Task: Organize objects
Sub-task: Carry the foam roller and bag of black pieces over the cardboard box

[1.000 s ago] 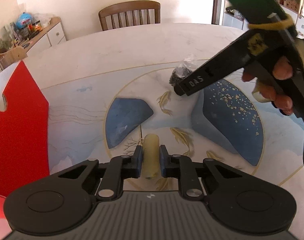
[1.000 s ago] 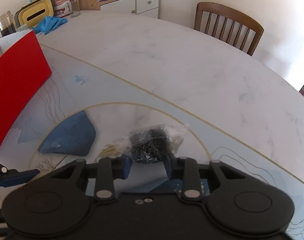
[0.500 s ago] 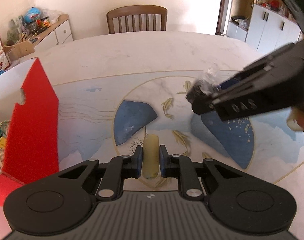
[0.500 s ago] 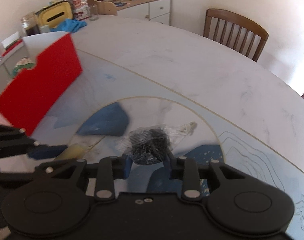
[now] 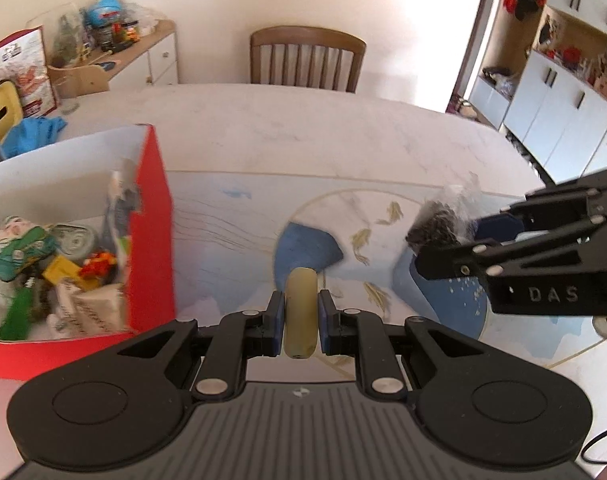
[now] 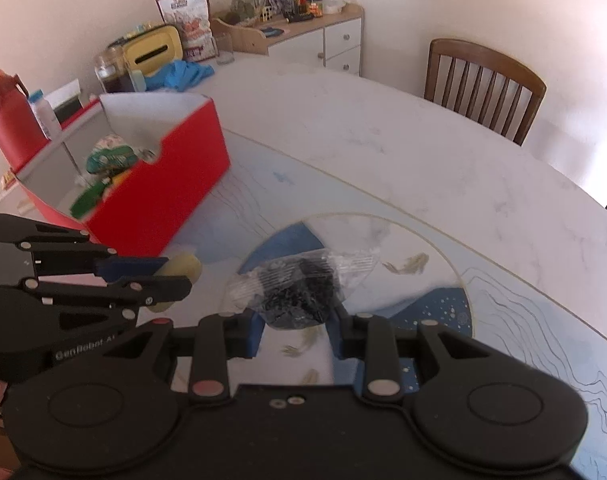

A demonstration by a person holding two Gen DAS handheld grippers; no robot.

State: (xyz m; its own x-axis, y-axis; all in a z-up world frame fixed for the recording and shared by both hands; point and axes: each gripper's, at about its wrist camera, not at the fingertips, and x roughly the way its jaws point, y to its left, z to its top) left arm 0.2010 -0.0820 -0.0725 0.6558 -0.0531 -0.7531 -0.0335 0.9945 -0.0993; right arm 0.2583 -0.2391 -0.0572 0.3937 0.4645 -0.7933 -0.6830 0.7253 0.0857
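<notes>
Left tongs clenched on pale yellow roll, held above counter. Right tongs clenched on clear bag of black bits, also lifted clear of counter. Red box sits left of both, near left tongs, farther from right tongs. Box already holds toys, packets, can. Judged: both pickups done; carrying to box and dropping in left.

table: smooth marble-look | bag: clear crinkly plastic | chair: wood
</notes>
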